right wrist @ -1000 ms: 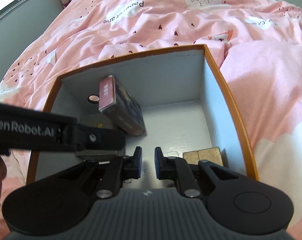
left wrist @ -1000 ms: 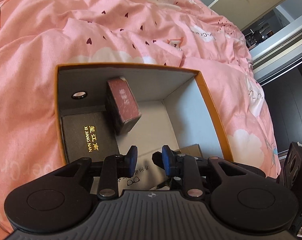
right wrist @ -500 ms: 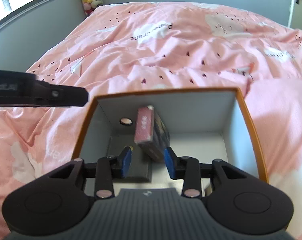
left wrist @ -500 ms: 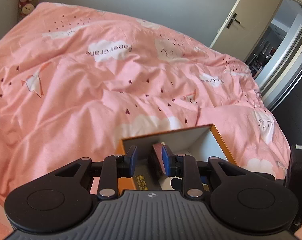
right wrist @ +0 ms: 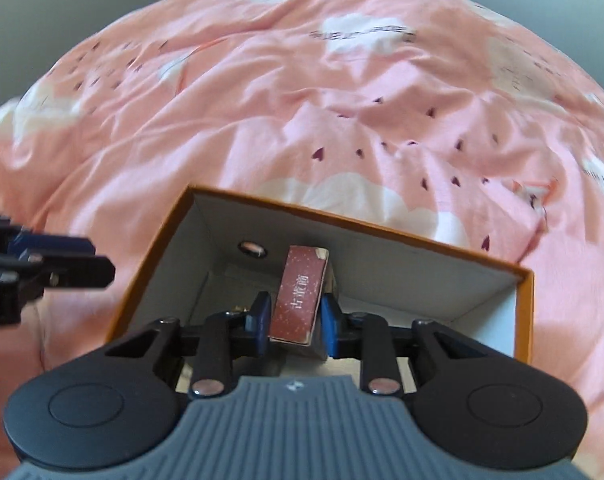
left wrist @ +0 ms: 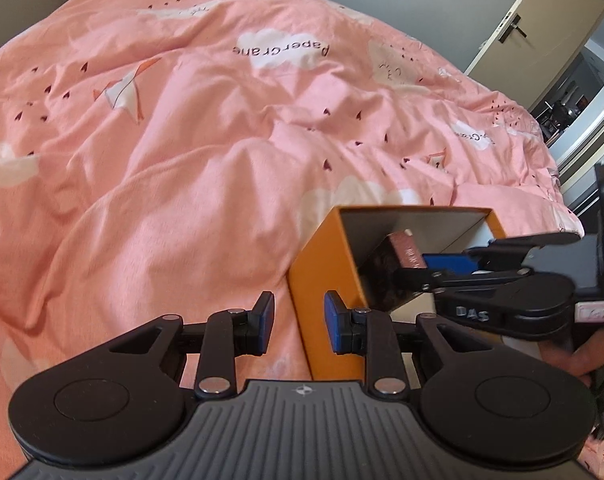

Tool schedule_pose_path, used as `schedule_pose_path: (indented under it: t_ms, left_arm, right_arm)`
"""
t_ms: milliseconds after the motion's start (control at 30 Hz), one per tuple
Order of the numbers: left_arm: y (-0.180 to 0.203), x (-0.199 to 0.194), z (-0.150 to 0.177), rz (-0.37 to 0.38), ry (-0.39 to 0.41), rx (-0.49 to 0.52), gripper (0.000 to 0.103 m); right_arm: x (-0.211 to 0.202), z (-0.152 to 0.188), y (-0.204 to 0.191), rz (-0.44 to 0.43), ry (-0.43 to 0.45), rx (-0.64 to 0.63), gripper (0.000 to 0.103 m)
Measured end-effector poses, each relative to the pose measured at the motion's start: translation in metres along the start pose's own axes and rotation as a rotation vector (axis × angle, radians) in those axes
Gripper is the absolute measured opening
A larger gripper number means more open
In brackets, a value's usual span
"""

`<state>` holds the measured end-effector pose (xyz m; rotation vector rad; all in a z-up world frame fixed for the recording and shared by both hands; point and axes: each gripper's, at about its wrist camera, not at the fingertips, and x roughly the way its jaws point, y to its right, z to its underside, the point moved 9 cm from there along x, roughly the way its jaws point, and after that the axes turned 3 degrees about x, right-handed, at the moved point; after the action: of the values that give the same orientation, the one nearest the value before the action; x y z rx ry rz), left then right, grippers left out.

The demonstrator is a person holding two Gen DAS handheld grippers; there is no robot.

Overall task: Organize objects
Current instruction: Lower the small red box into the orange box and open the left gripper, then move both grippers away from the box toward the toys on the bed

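Note:
An orange box with a white inside (right wrist: 442, 236) sits on the pink bed; it also shows in the left wrist view (left wrist: 322, 268). A dark red carton (right wrist: 300, 294) stands tilted inside it, and shows in the left wrist view (left wrist: 402, 250). My right gripper (right wrist: 296, 318) is open, its blue pads on either side of the carton's top, close to it. My left gripper (left wrist: 298, 322) is open and empty, outside the box at its left corner. The right gripper shows in the left wrist view (left wrist: 502, 276), the left gripper in the right wrist view (right wrist: 42, 268).
A small round lid or cap (right wrist: 251, 247) lies in the box's far left corner. The pink quilt (left wrist: 162, 152) with clouds and hearts spreads all around. A door (left wrist: 542, 28) and a dark doorway stand at the far right.
My left gripper has moved out of the box to its left side. My right gripper has opened and come down around the dark red carton.

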<state>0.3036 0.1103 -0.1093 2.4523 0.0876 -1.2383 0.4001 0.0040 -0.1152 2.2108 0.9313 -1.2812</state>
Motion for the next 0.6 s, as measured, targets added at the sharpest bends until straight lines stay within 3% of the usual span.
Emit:
schedule_pose_path:
  t_ms: [133,233,367,600]
  left_arm:
    - [-0.005,0.0,0.011,-0.003,-0.02,-0.012,0.03]
    - [-0.004,0.001,0.016,0.0,-0.031,-0.023,0.03]
    - [0.0,0.001,0.022,0.006,-0.043,-0.02,0.03]
    - [0.002,-0.001,0.027,0.001,-0.046,-0.015,0.03]
  right_arm:
    - [-0.005,0.013,0.0,-0.004,-0.055,-0.206,0.027]
    - [-0.009,0.027,0.0,0.04,-0.09,-0.386,0.026]
    - [-0.009,0.048,-0.007,0.203,-0.093,-0.692,0.025]
    - [0.008,0.09,-0.035,0.416,0.039,-1.193,0.024]
